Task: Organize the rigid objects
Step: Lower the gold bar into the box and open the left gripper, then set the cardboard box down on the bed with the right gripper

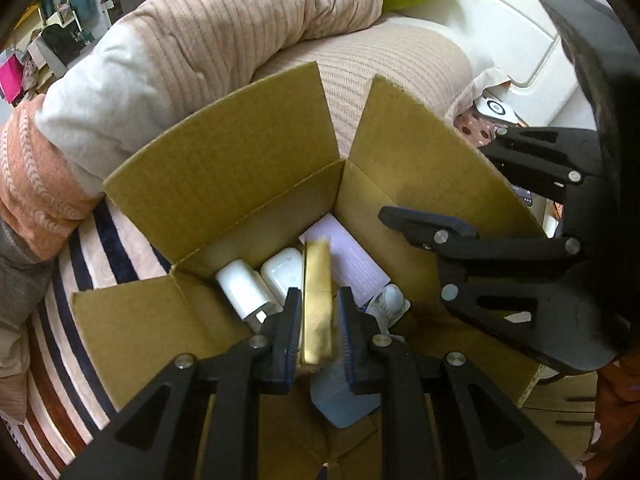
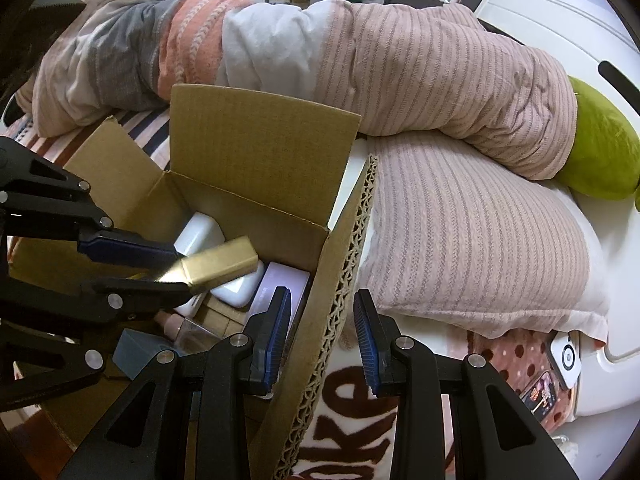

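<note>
Left tool [image 1: 318, 320] pinching gold box [image 1: 317, 304] above open cardboard box [image 1: 224, 184]; right tool [image 2: 323, 332] straddling box flap [image 2: 320, 344].

Gold box held lengthwise between the left pads, over a white case [image 1: 282, 274], white cylinder [image 1: 242, 290], lavender carton [image 1: 352, 260] and grey-blue block [image 1: 340, 400] inside. Right tool partly spread; whether its pads press the flap edge cannot be told. Cardboard box sits on a bed beside a ribbed pink quilt [image 2: 460, 92].

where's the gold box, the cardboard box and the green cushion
gold box [image 1: 317, 304], left wrist view, on its long top face
cardboard box [image 1: 224, 184], left wrist view, on its raised back flap
green cushion [image 2: 600, 148], right wrist view, on its middle
</note>
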A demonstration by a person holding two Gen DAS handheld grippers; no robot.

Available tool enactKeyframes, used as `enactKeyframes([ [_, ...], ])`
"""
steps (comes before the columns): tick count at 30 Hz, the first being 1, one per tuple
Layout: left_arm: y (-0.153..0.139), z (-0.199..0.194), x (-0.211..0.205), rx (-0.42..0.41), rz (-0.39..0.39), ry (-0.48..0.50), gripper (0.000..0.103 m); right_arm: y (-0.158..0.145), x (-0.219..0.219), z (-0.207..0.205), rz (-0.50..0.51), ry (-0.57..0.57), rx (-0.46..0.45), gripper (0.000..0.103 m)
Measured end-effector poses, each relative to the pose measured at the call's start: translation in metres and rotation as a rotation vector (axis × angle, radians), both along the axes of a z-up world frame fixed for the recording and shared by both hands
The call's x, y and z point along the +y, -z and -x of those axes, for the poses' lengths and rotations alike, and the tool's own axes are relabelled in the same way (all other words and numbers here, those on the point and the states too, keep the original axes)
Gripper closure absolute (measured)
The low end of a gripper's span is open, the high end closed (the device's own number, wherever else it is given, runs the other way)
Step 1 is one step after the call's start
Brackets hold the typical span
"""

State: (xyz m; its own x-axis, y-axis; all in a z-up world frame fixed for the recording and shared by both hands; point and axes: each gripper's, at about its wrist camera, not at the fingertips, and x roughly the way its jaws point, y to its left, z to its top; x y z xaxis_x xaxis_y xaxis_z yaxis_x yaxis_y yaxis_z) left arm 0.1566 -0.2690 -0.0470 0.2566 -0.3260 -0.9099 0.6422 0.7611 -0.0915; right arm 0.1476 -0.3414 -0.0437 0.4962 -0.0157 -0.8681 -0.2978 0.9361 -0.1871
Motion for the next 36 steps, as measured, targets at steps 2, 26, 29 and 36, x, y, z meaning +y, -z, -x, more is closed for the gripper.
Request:
enactKeyframes([
  [2,-0.003,0.001,0.001,-0.008,0.007,-0.007,0.085,0.001,0.0,0.0,-0.001,0.0,0.001,0.076],
  [26,-0.073,0.096,0.171,-0.382,0.209,-0.399,0.001,-0.077,0.022,0.07,-0.176,-0.035,-0.312,0.002],
  [29,-0.071,0.11,0.196,-0.419,0.186,-0.493,0.001,-0.077,0.035,0.093,-0.215,-0.101,-0.359,0.0],
  [36,-0.06,0.135,0.233,-0.429,0.201,-0.614,0.001,-0.068,0.064,0.133,-0.232,-0.211,-0.432,0.0],
])
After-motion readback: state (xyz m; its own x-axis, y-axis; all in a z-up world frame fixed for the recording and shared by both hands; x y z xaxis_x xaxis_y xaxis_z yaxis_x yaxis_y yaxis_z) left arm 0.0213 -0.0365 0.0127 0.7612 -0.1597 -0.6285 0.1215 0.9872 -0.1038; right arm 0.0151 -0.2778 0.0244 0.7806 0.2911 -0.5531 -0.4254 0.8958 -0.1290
